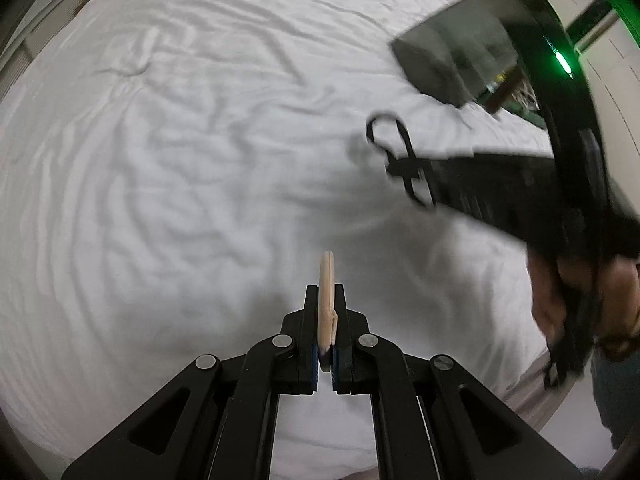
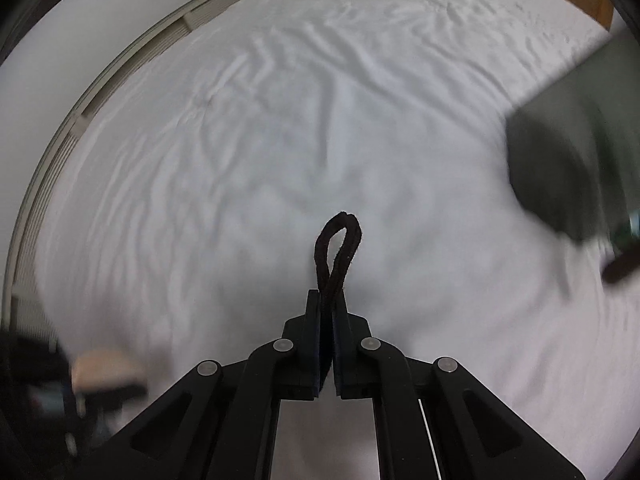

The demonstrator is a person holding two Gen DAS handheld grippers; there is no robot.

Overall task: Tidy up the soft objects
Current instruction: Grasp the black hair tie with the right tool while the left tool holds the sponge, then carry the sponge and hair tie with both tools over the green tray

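My left gripper [image 1: 326, 292] is shut on a thin beige soft pad [image 1: 326, 280], held edge-on above the white bed sheet [image 1: 180, 152]. My right gripper [image 2: 326, 298] is shut on a black hair tie [image 2: 338, 248], whose loop sticks out past the fingertips. The left wrist view catches the right gripper [image 1: 404, 170] at the right with the black hair tie [image 1: 390, 142] pinched in it. At the lower left of the right wrist view, the beige pad [image 2: 106, 368] shows as a blur.
A dark grey box [image 1: 452, 56] sits on the bed at the far right, also in the right wrist view as the box [image 2: 560, 168]. A person's hand [image 1: 576, 300] holds the right gripper's handle. A wall and skirting [image 2: 100, 92] run along the left.
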